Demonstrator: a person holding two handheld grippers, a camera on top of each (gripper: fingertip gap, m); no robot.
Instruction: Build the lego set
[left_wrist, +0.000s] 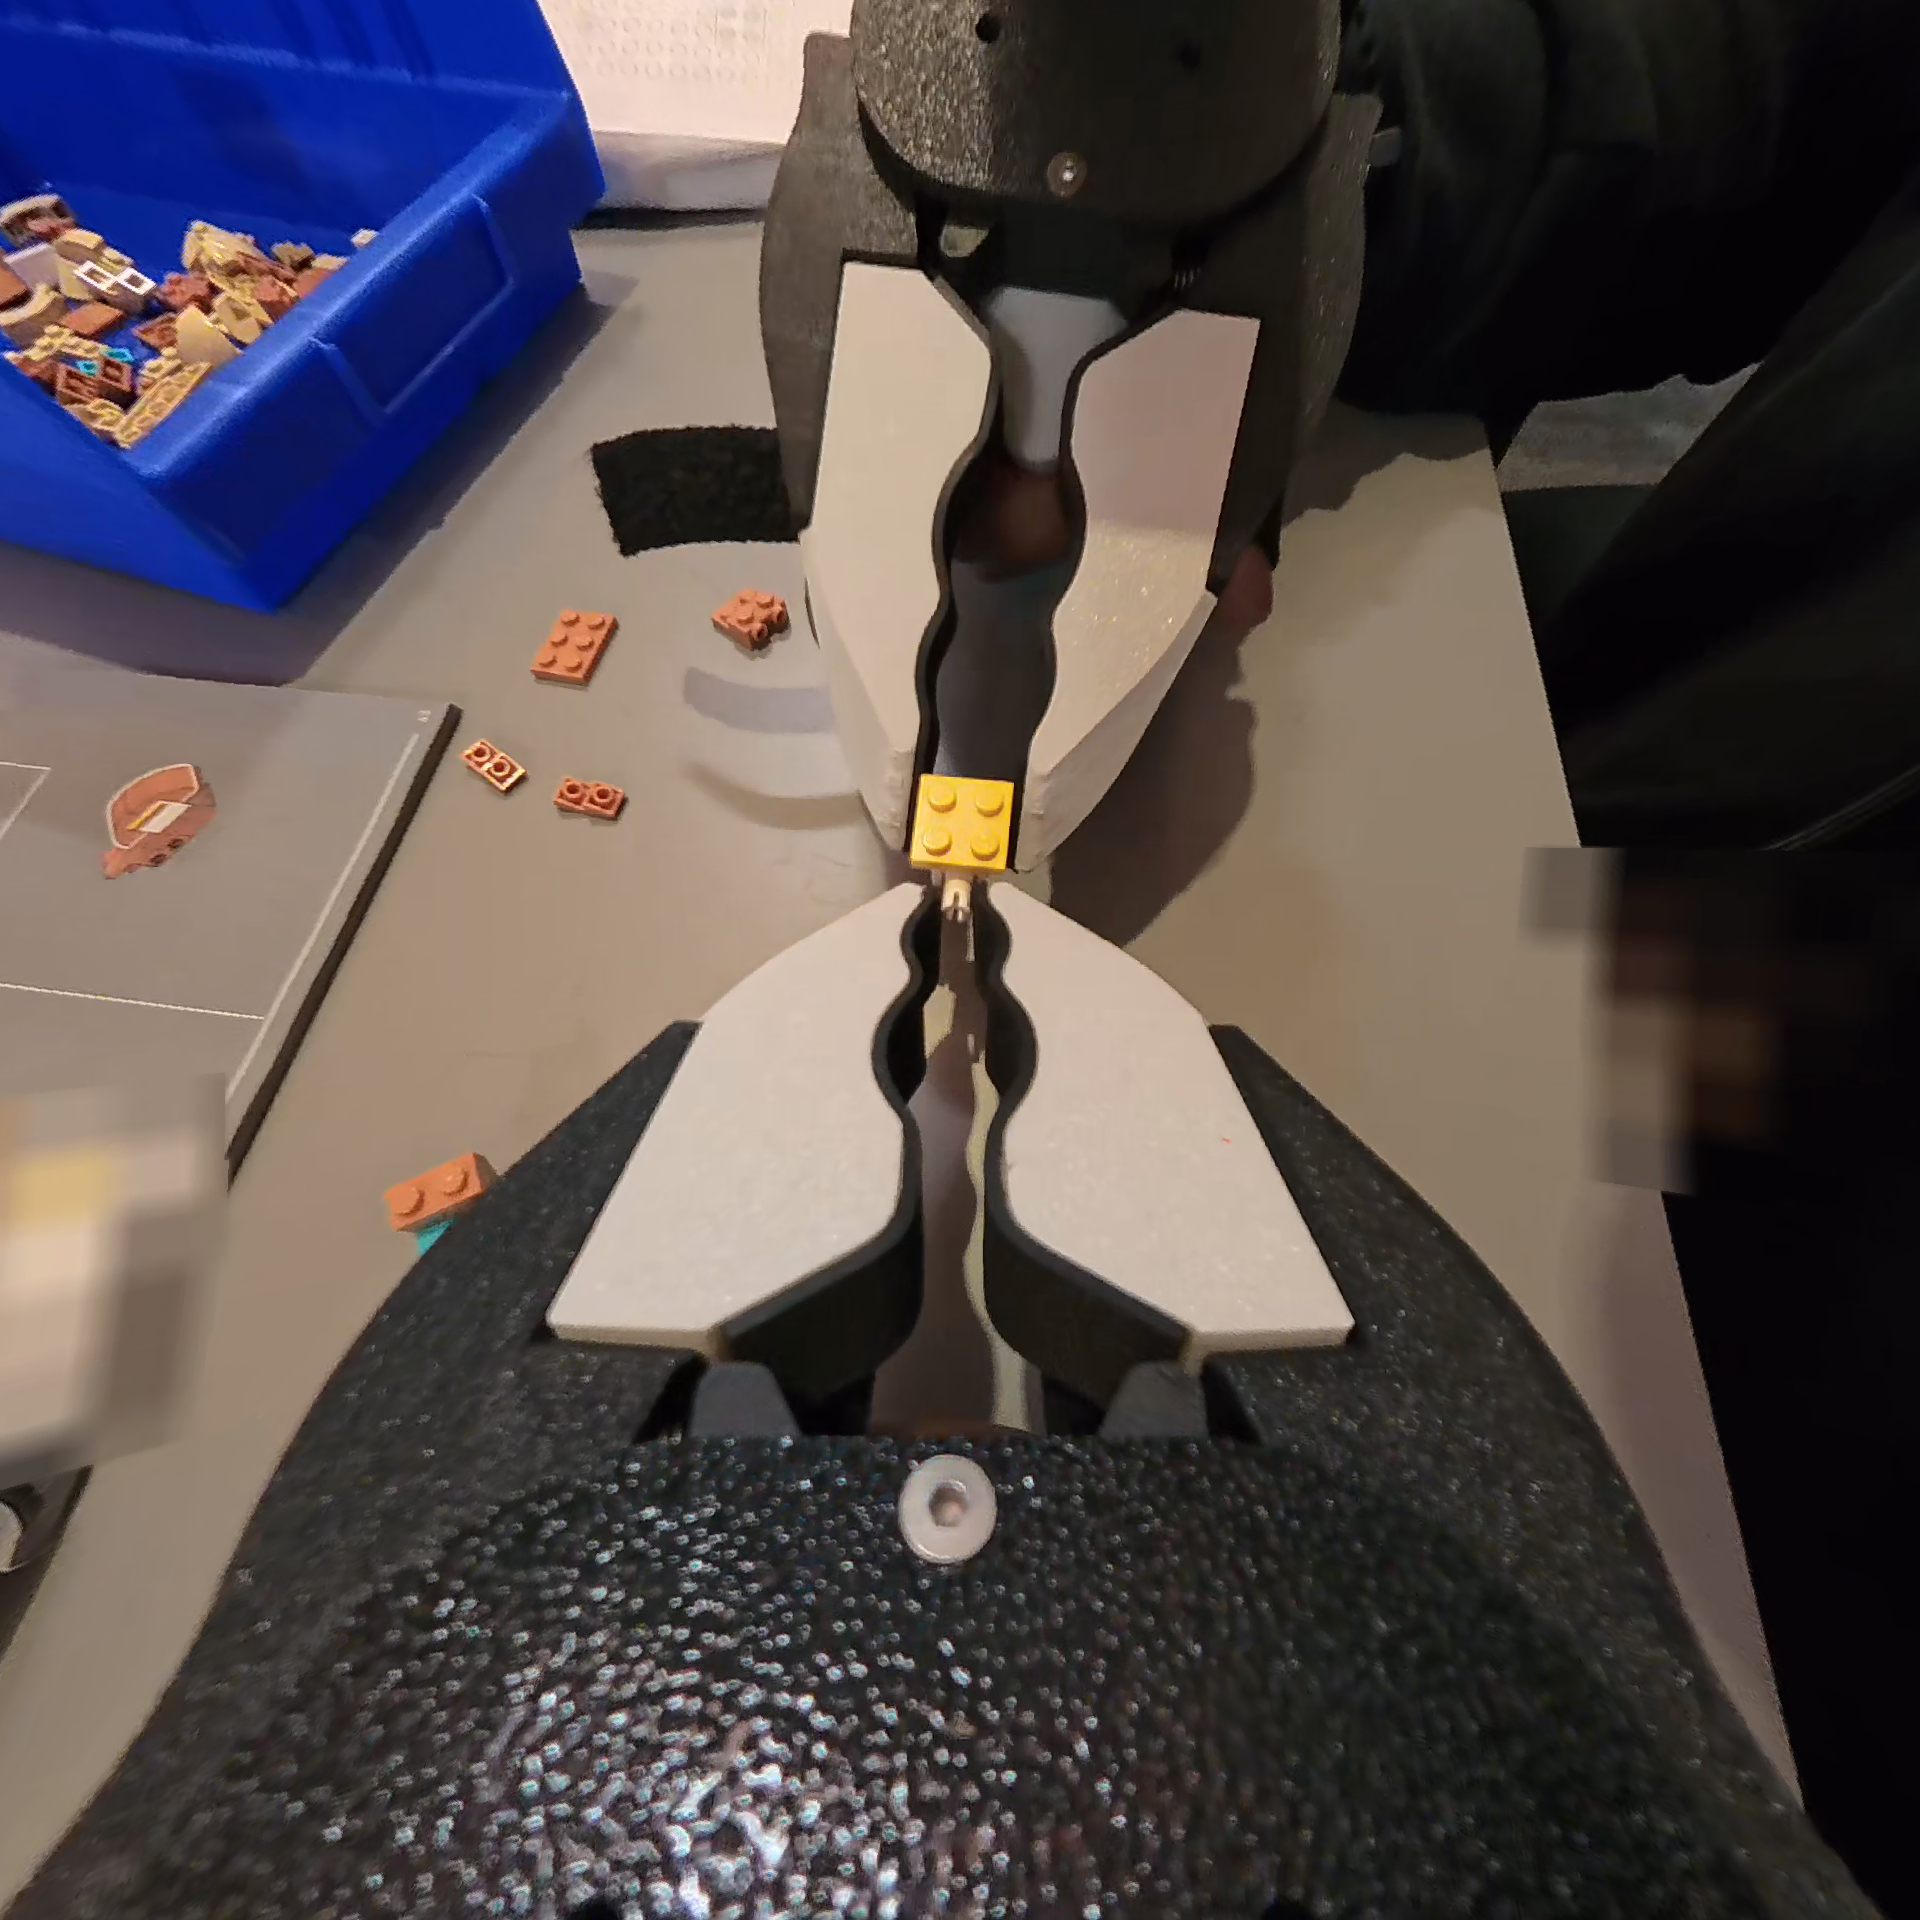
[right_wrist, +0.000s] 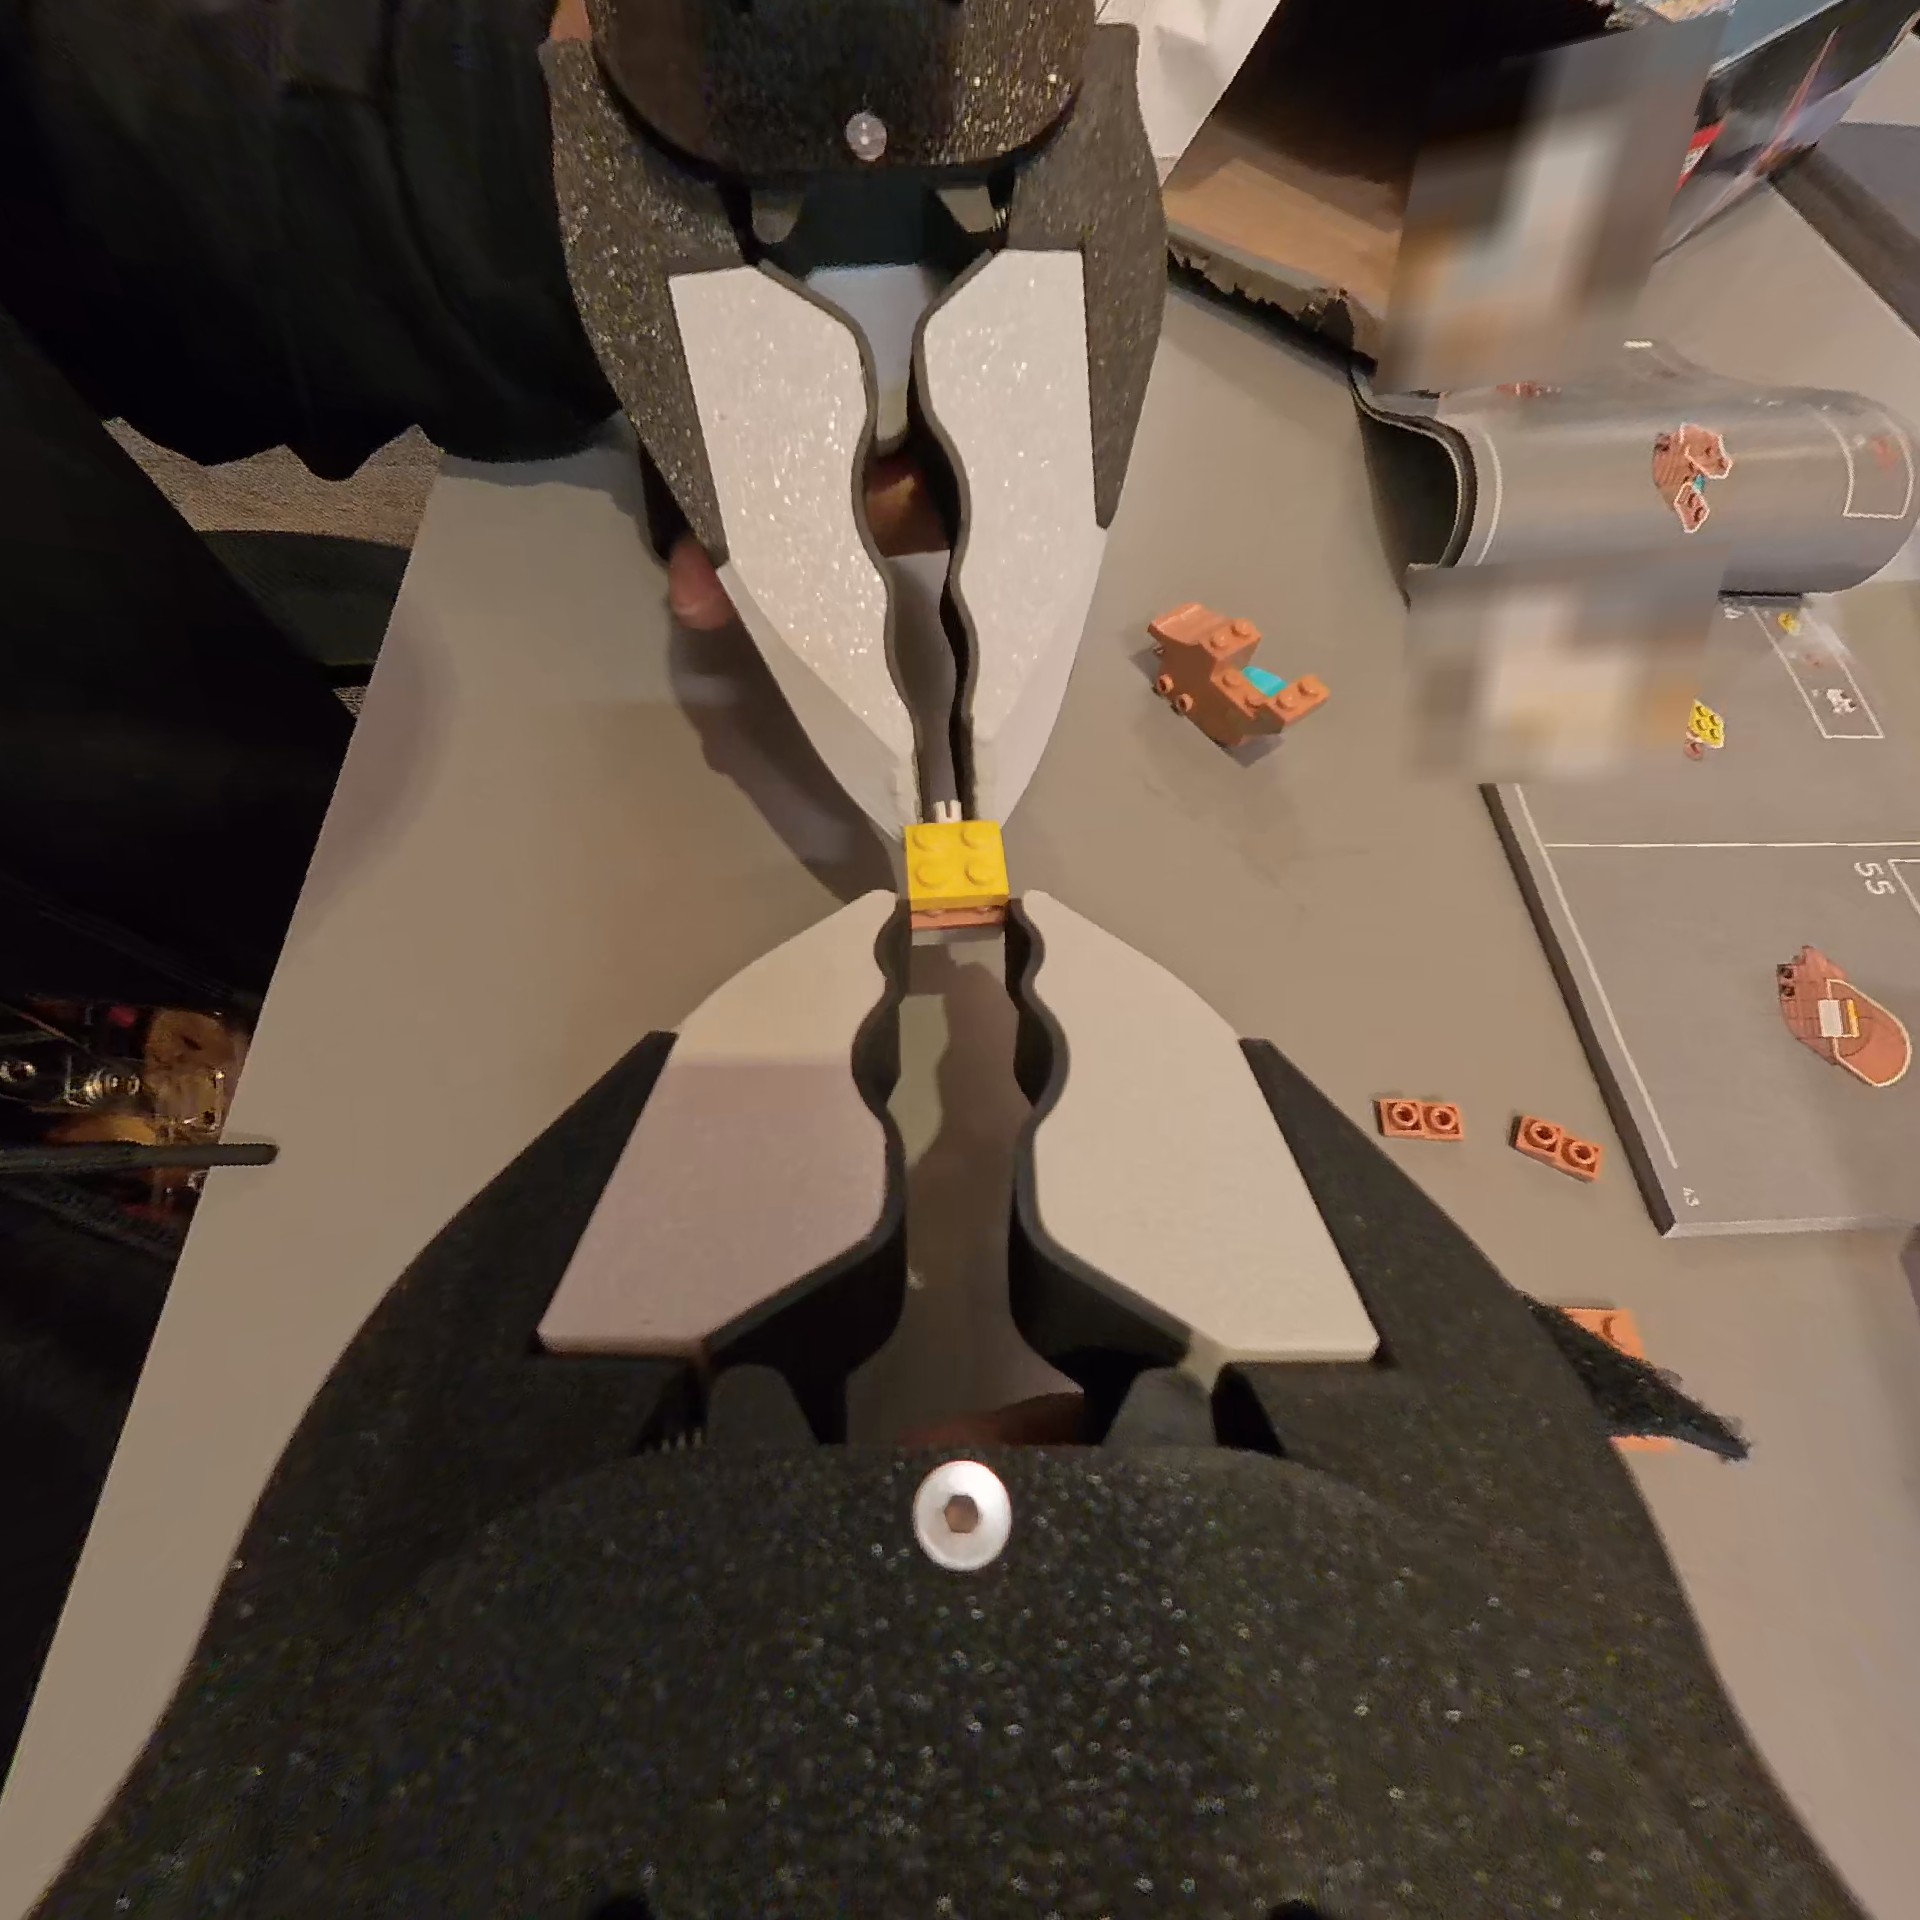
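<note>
The two grippers face each other tip to tip above the grey table (left_wrist: 1299, 1039). My left gripper (left_wrist: 956, 902) is shut on a small white pin piece (left_wrist: 954, 894), whose tip touches the side of a yellow two-by-two brick (left_wrist: 961, 821). My right gripper (right_wrist: 958, 920) is shut on that yellow brick (right_wrist: 956, 860), which has a thin brown plate (right_wrist: 956, 921) under it. In the right wrist view the left gripper (right_wrist: 945, 805) comes in from the top with the white pin (right_wrist: 945, 808) at the brick's far side. In the left wrist view the right gripper (left_wrist: 966, 831) comes in from the top.
A blue bin (left_wrist: 312, 416) of brown and tan pieces stands at the far left. Loose brown plates (left_wrist: 575, 644) (left_wrist: 590, 797) and an open instruction booklet (left_wrist: 208, 935) lie left. A brown assembly with a teal piece (right_wrist: 1231, 681) lies on the table. The table edge (left_wrist: 1538, 644) is close.
</note>
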